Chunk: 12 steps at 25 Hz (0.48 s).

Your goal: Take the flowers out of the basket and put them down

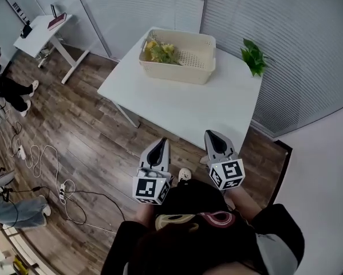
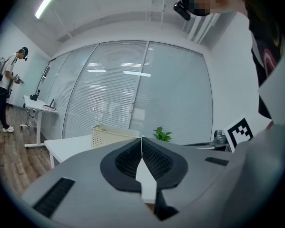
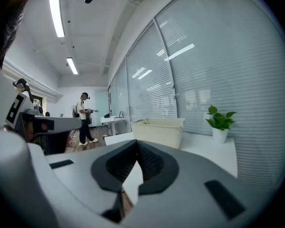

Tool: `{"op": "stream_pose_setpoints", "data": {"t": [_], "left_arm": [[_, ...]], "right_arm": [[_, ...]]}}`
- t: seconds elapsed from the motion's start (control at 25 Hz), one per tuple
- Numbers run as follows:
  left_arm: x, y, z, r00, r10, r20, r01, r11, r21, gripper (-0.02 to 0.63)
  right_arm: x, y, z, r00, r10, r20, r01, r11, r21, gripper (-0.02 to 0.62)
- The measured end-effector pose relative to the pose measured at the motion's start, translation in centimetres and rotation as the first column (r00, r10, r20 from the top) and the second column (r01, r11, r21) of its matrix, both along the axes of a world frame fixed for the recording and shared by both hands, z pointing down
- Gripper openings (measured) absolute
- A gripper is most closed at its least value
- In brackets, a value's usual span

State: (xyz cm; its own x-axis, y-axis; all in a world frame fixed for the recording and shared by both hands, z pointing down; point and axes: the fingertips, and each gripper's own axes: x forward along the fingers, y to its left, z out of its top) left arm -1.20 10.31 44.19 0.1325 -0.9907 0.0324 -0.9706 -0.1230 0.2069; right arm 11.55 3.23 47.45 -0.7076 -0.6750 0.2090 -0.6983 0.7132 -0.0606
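Looking down from the head view, find the white bench (image 1: 182, 110) standing on the wooden floor (image 1: 85, 136). Locate the cream perforated basket (image 1: 185, 73) near the 12 o'clock edge of the bench. Locate the flowers (image 1: 161, 51), yellow with green leaves, inside the basket at its 9 o'clock end, against the wall there. Note the small green potted plant (image 1: 253, 57) at the 2 o'clock corner of the bench, apart from the basket.

Find the left gripper (image 1: 161, 142) and the right gripper (image 1: 209, 134) side by side at the 6 o'clock side of the bench, both pointing toward 12 o'clock and well apart from the basket. Read the left gripper view for jaw state: pressed together along the whole seam, with nothing between. Read the right gripper view the same way: closed tight, holding nothing.

Note a second white desk (image 1: 42, 27) toward 10 o'clock and loose cables (image 1: 42, 165) on the floor toward 8 o'clock. Note also a person (image 2: 4, 96) standing beside that desk in the left gripper view.
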Motion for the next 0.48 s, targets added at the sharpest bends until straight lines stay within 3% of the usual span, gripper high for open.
{"op": "stream_pose_setpoints", "data": {"t": [0.48], "left_arm": [[1.2, -2.4, 2.5, 0.999, -0.029, -0.016, 0.028, 0.998, -0.057, 0.018]], "right_arm": [[0.3, -2.5, 1.4, 1.0, -0.028, 0.0, 0.028, 0.998, -0.057, 0.009]]}}
